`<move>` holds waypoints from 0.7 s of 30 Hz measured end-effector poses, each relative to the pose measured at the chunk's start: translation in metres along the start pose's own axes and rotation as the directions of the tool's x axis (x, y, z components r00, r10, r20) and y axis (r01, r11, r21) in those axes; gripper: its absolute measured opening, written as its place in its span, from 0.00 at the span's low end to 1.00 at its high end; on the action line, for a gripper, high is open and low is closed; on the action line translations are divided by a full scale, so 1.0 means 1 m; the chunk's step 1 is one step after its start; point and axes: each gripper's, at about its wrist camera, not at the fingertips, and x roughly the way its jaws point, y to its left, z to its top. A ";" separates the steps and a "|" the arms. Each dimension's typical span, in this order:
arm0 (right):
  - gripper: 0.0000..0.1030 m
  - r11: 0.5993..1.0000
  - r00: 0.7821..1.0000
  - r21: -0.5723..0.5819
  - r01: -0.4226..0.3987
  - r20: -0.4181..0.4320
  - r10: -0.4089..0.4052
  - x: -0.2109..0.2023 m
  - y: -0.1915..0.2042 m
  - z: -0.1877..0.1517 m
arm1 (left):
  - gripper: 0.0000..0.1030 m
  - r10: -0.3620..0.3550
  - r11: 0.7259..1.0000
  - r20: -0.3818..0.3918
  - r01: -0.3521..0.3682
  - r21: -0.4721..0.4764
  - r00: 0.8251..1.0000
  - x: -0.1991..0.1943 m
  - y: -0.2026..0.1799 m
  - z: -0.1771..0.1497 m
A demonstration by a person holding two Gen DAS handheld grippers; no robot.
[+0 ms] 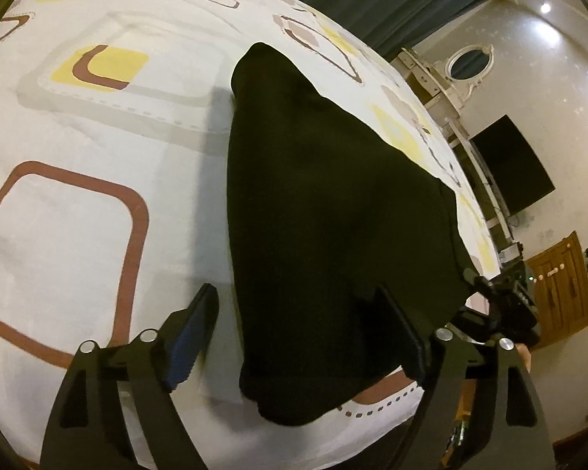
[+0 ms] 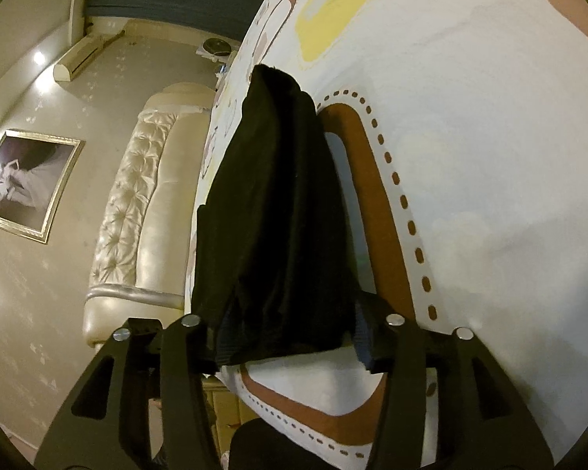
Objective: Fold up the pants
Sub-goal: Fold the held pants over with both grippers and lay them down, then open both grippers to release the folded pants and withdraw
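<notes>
The black pants (image 1: 317,211) lie as a long folded bundle on the patterned bed sheet (image 1: 98,156), running away from me. My left gripper (image 1: 298,337) is open, its two fingers astride the near end of the pants, one on each side. The other gripper shows at the pants' right edge (image 1: 501,301). In the right wrist view the pants (image 2: 274,215) also run away from me, and my right gripper (image 2: 290,337) is open with its fingers on both sides of the near end. The cloth hides the fingertips in part.
The bed sheet (image 2: 470,156) is white with brown and yellow squares. A cream tufted headboard (image 2: 137,203) and a framed picture (image 2: 27,184) stand left of the bed. A dark TV (image 1: 517,168), an oval mirror (image 1: 466,62) and a wooden cabinet (image 1: 560,286) are beyond the bed's right edge.
</notes>
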 end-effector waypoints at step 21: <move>0.71 0.989 0.988 0.036 0.144 0.049 -0.146 -0.061 -0.002 -0.051 | 0.83 0.344 0.930 0.149 -0.358 0.081 0.927 -0.049 -0.045 -0.045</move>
